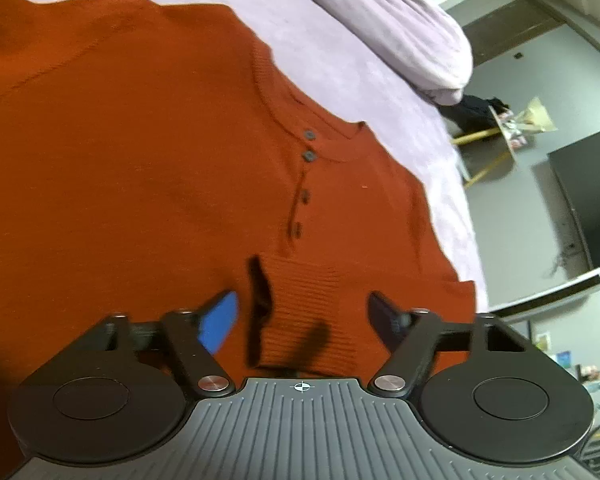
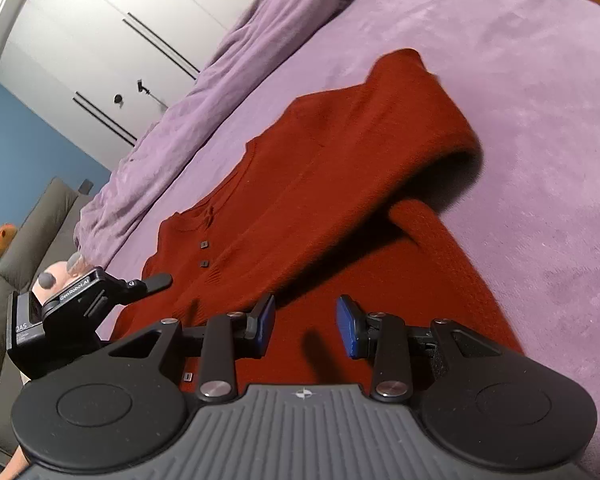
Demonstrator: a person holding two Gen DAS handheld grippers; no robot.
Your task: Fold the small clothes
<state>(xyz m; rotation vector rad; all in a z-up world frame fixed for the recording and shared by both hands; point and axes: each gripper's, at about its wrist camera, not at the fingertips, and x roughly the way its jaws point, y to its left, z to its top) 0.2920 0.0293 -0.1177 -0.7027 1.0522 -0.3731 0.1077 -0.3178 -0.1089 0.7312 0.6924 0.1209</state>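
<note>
Both grippers hang with jaws apart and empty over the rust henley sweater (image 1: 140,152) spread on the purple bedspread (image 2: 540,80), the ribbed cuff (image 1: 308,316) lying between the left gripper (image 1: 302,312) fingers, nearer than the right gripper (image 2: 306,326).

In the right wrist view, the left gripper (image 2: 156,282) carries white lettering that reads roughly "GenRobot.AI" on its black body; the box behind it shows "DAS", partly cut off.

Sweater (image 1: 120,160) cut off at left edge; hem unseen, buttons (image 1: 309,155) blurred.
</note>
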